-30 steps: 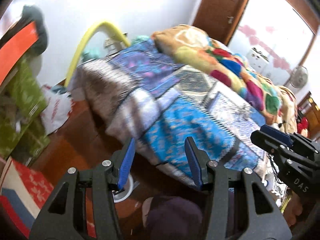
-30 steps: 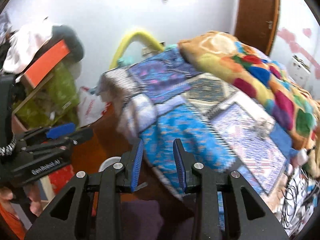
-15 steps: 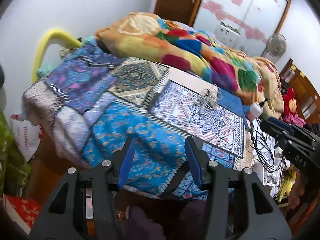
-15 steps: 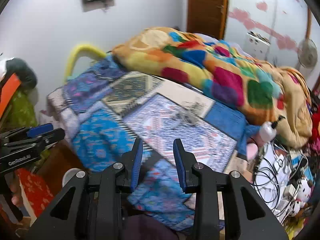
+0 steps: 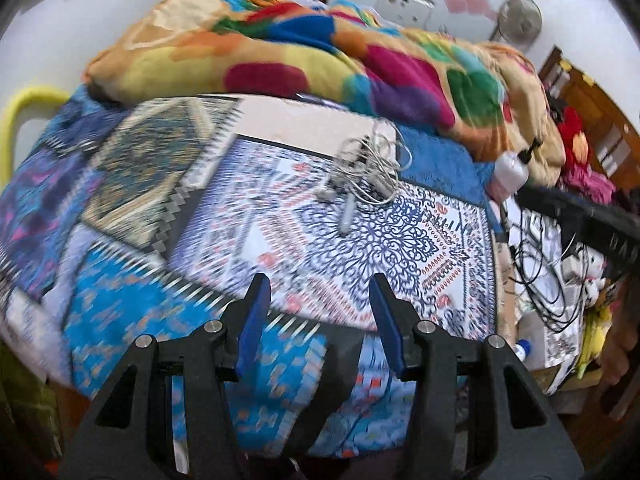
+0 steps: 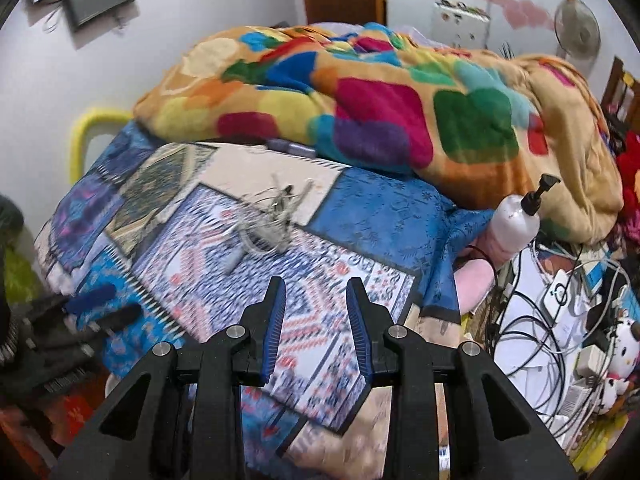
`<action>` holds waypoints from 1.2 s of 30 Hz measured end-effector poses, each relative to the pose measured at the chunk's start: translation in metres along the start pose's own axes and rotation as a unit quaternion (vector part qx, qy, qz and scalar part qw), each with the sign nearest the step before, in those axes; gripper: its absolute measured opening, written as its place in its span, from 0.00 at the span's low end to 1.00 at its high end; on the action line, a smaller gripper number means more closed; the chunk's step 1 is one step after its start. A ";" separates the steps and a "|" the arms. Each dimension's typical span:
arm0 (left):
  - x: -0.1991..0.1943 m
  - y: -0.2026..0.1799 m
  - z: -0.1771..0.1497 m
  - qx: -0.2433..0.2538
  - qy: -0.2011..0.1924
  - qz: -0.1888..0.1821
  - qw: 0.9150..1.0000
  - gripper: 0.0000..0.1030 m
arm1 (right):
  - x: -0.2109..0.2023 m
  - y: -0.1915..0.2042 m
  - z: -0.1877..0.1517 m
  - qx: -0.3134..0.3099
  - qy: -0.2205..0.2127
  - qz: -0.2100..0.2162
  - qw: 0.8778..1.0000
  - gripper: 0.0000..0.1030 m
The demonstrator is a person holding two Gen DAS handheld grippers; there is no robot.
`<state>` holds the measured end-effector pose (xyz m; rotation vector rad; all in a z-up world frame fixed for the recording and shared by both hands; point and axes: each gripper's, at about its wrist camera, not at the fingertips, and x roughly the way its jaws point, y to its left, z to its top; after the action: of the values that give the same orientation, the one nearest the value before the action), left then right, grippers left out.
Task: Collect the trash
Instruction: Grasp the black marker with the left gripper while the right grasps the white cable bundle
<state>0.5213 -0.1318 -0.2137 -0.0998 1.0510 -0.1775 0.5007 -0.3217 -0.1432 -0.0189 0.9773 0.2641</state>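
A tangle of pale cord and small scraps (image 5: 366, 170) lies on the patterned bedspread (image 5: 280, 240) in the middle of the bed; it also shows in the right wrist view (image 6: 272, 216). My left gripper (image 5: 318, 286) is open and empty, above the near part of the bed, well short of the tangle. My right gripper (image 6: 316, 290) is open and empty, also short of the tangle. The left gripper shows at the lower left of the right wrist view (image 6: 100, 312).
A bright multicoloured blanket (image 6: 380, 104) is heaped along the far side of the bed. A white pump bottle (image 6: 516, 220) leans at the bed's right edge. Black and white cables and chargers (image 6: 560, 312) pile up to the right. A yellow tube (image 6: 86, 132) stands at the left.
Both grippers have swung from the floor and bed corner up and right over the bed. The cord tangle has come into view and sits closer. Both stay open.
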 end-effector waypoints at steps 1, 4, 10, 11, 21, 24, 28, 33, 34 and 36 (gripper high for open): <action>0.014 -0.004 0.004 0.009 0.006 -0.001 1.000 0.49 | 0.009 -0.004 0.006 0.006 0.006 0.000 1.000 0.28; 0.042 -0.009 0.014 0.021 0.014 -0.002 1.000 0.49 | 0.034 -0.011 0.022 0.016 0.020 0.006 1.000 0.28; 0.078 -0.005 0.030 0.023 0.013 -0.013 1.000 0.45 | 0.089 -0.018 0.055 0.039 0.046 0.039 0.997 0.28; 0.081 -0.005 0.031 0.024 0.011 -0.020 0.999 0.44 | 0.097 -0.020 0.060 0.045 0.051 0.043 0.997 0.28; 0.089 -0.014 0.028 0.066 -0.019 -0.040 0.997 0.10 | 0.116 -0.011 0.072 0.083 0.057 0.139 0.985 0.28; 0.089 -0.014 0.026 0.059 -0.025 -0.048 0.997 0.10 | 0.107 0.005 0.068 0.059 0.062 0.166 0.982 0.35; 0.084 -0.007 0.022 0.036 -0.018 -0.070 0.997 0.09 | 0.112 0.033 0.060 -0.009 0.074 0.118 0.990 0.50; 0.074 -0.004 0.009 0.032 -0.011 -0.062 0.997 0.09 | 0.120 0.038 0.058 -0.019 0.089 0.094 0.991 0.12; 0.072 -0.002 0.007 0.029 -0.008 -0.059 0.998 0.09 | 0.119 0.034 0.059 -0.010 0.088 0.103 0.991 0.07; 0.069 0.001 0.004 0.023 -0.005 -0.054 0.998 0.09 | 0.106 0.029 0.064 0.002 0.069 0.111 0.991 0.05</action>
<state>0.5589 -0.1441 -0.2710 -0.1162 1.0310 -0.2982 0.6023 -0.2625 -0.1915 0.0764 1.1195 0.4708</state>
